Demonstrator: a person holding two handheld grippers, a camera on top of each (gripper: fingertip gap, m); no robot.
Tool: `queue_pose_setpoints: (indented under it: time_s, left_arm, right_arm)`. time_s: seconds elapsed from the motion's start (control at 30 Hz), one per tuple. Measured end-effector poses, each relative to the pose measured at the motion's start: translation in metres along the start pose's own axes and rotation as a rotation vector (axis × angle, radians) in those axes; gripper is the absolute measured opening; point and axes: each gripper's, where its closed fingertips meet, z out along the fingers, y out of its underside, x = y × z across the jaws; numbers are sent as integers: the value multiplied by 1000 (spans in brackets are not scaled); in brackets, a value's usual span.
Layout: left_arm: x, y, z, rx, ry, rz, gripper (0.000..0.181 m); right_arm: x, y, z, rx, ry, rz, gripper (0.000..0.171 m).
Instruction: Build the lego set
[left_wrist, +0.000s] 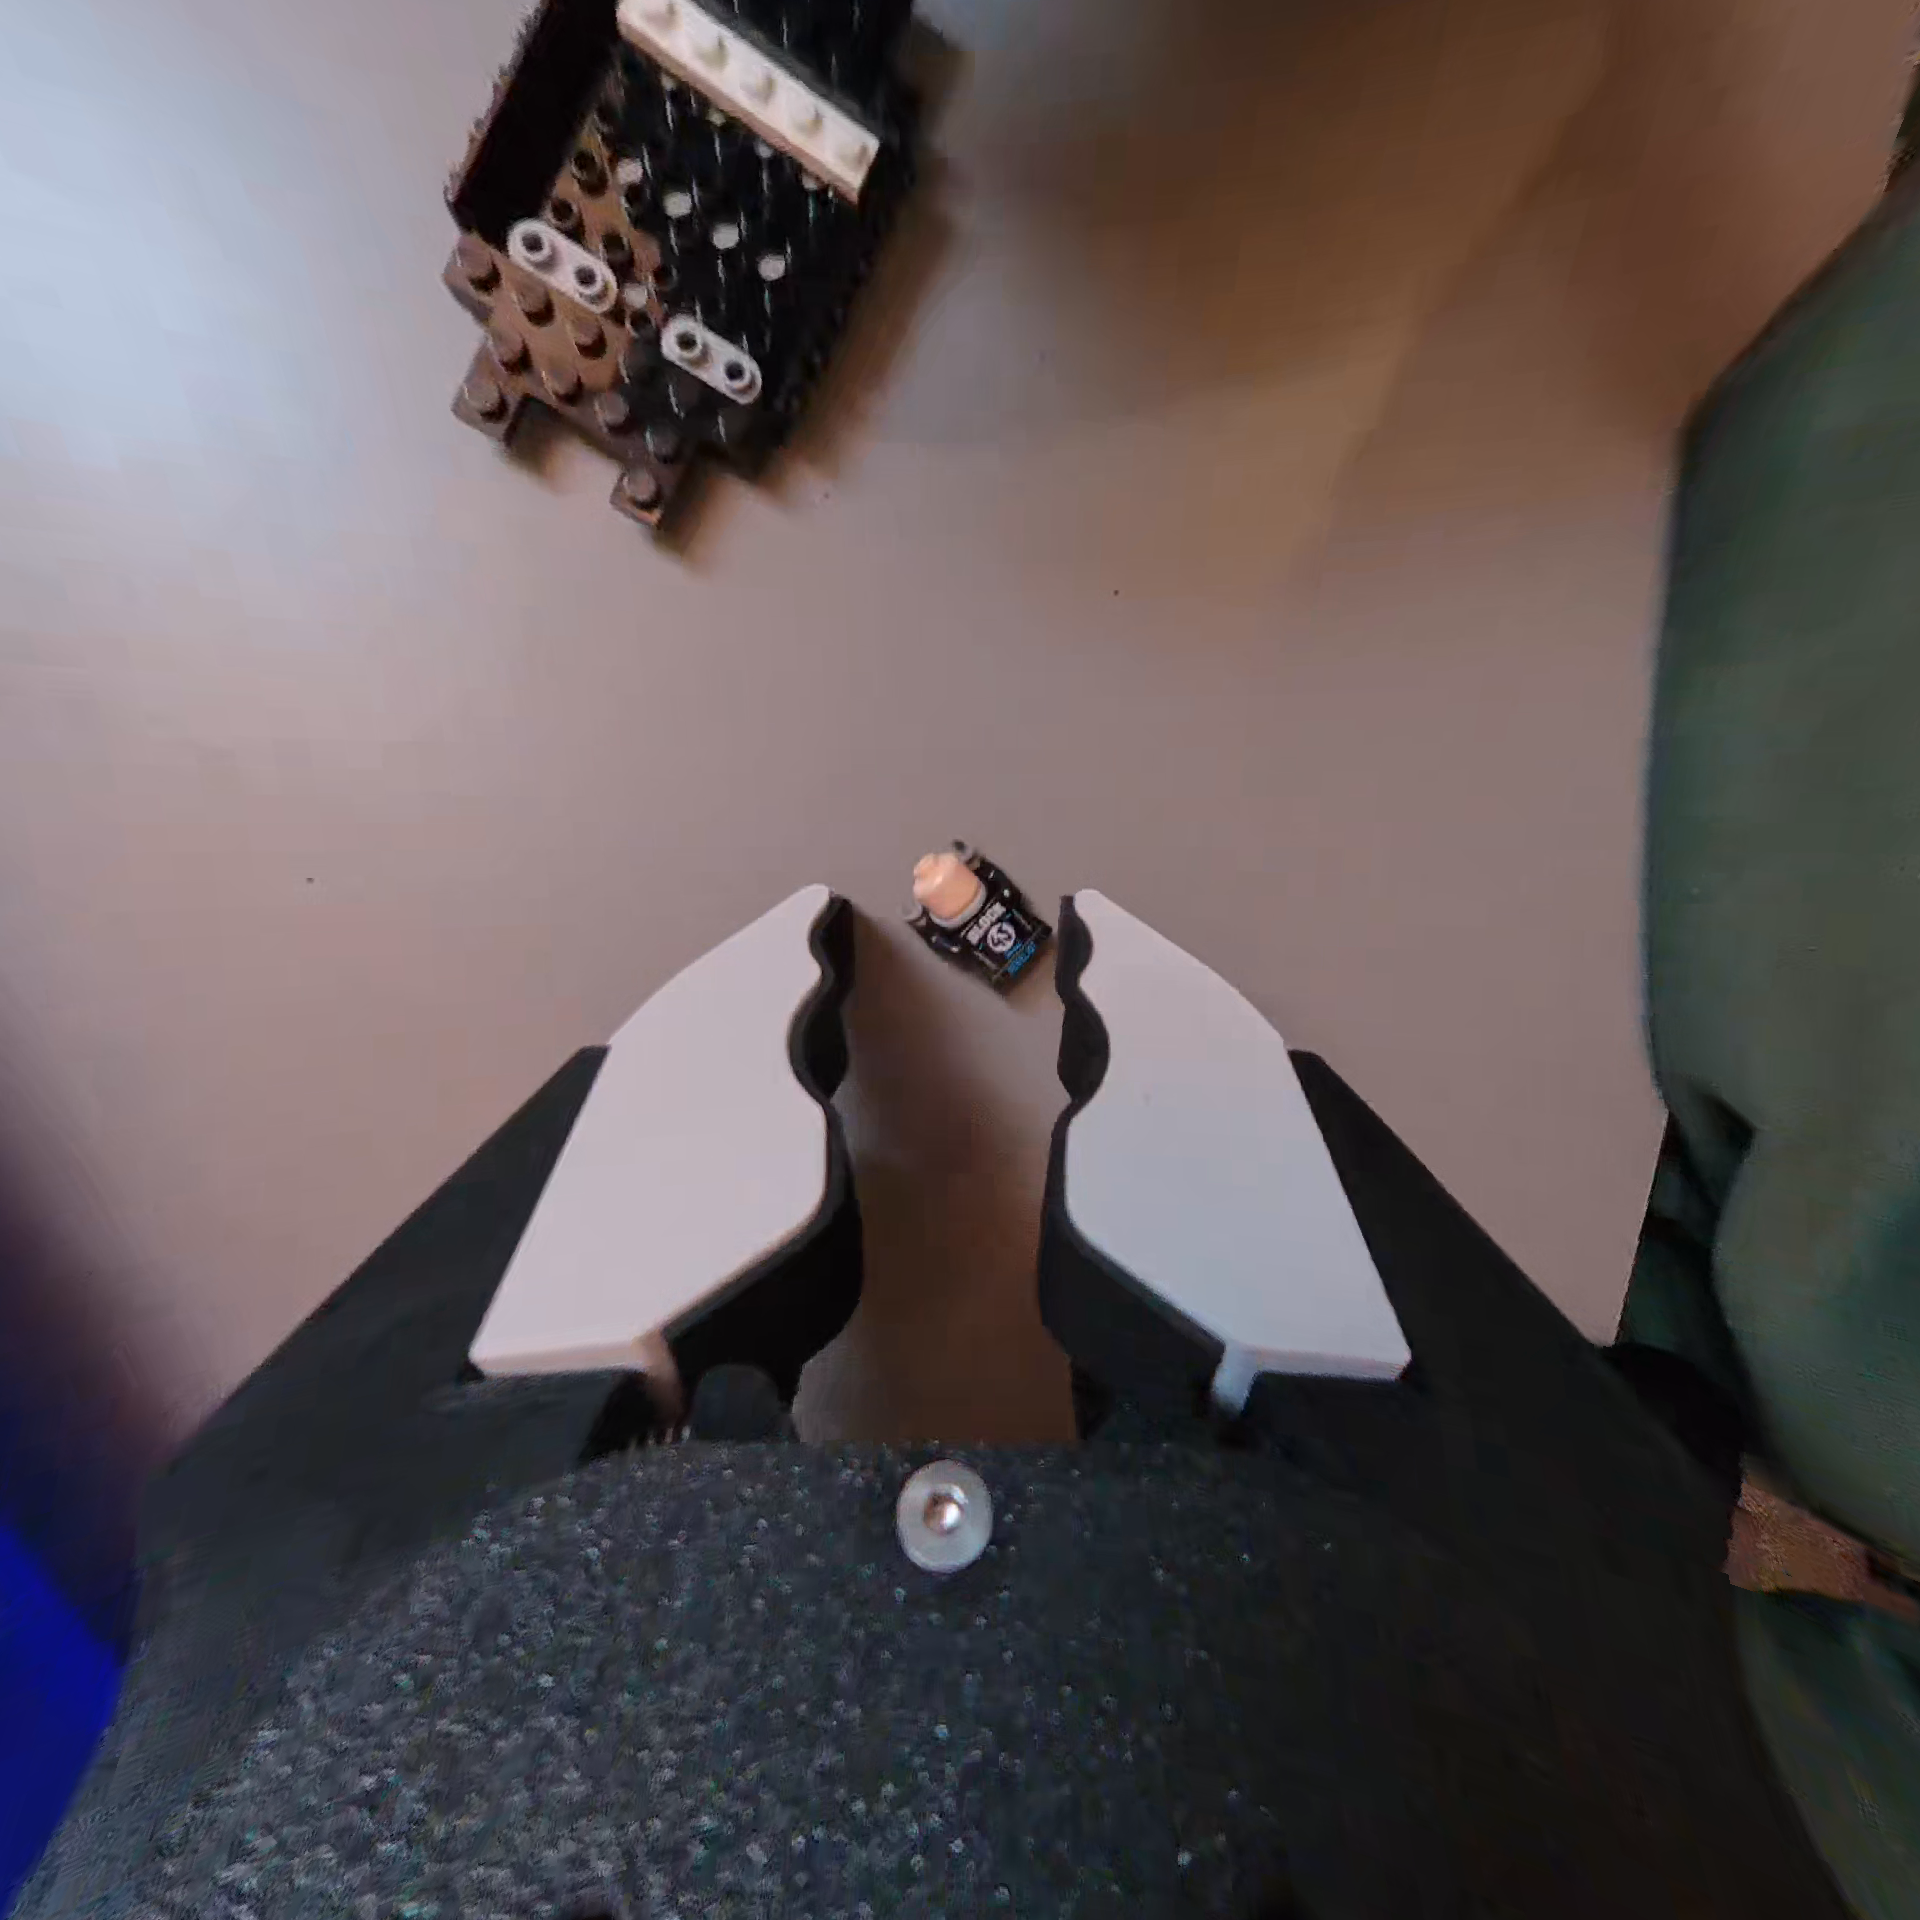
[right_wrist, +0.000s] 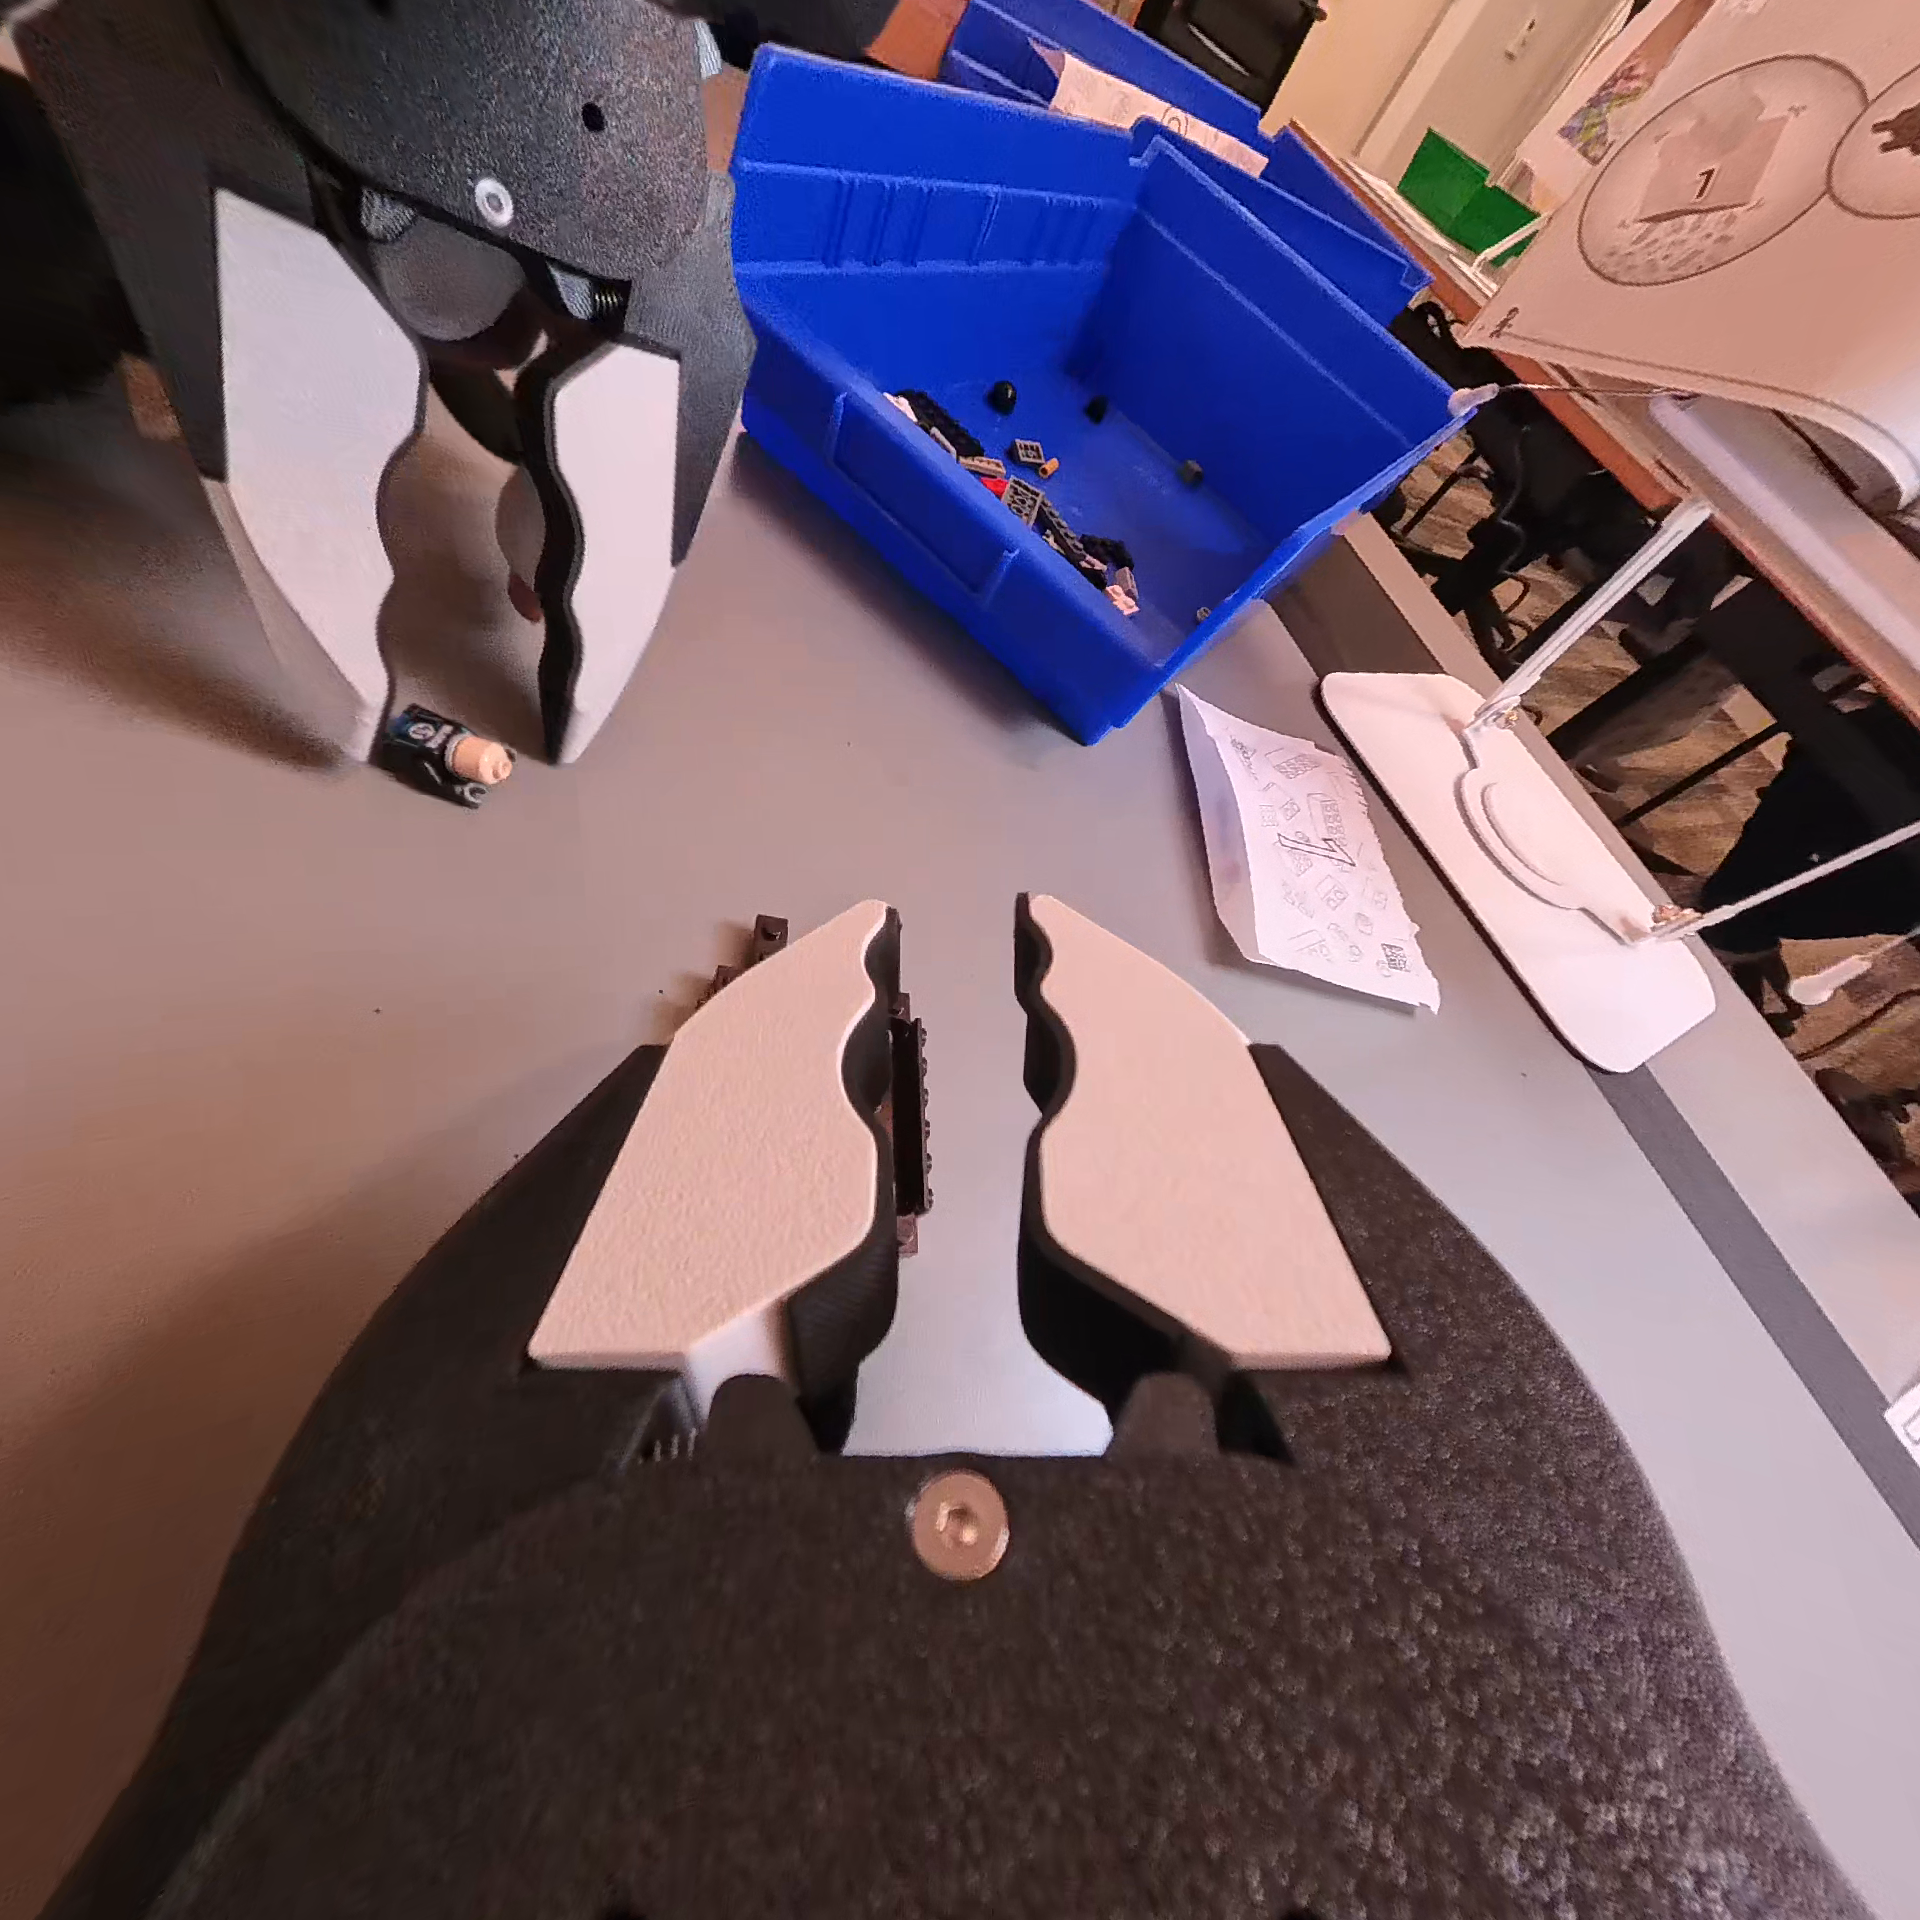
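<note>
A small toy figure piece (left_wrist: 982, 925), a black printed torso with a tan head, lies on its side on the grey table (left_wrist: 1247, 675). My left gripper (left_wrist: 954, 912) is open, its tips low on either side of the figure, not closed on it. The right wrist view shows the same: the left gripper (right_wrist: 462, 743) points down over the figure (right_wrist: 442, 746). A dark brick build (left_wrist: 675, 260) with white and grey plates lies farther off. My right gripper (right_wrist: 956, 914) is open and empty, and its left finger hides most of that build (right_wrist: 914, 1101).
A blue bin (right_wrist: 1195, 312) with several loose bricks stands behind the left gripper. A printed paper sheet (right_wrist: 1299, 862) and a white stand base (right_wrist: 1507, 831) lie near the table's right edge. A person's green garment (left_wrist: 1787, 831) shows at the right in the left wrist view. The left gripper's tips are roughly 12 centimetres from the right gripper's.
</note>
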Motion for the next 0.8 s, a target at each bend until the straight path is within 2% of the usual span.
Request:
queue_pose_setpoints:
  time_s: [0.07,0.23,0.37,0.5,0.8]
  left_arm:
    - [-6,-1,2,-35,-72,9,23]
    - [-16,-9,4,-12,-159,106,22]
    - [-20,-50,-9,209,-270,249,22]
    - [-18,-96,-40,477,-434,344,23]
    - [-10,-120,-66,660,-537,433,22]
  right_arm:
    - [-2,0,1,-1,-7,0,20]
    - [-20,-6,2,34,-114,30,20]
    - [-44,-19,0,82,-307,223,21]
    - [-37,-31,-4,140,-348,385,22]
    - [-23,-54,-22,308,-488,677,11]
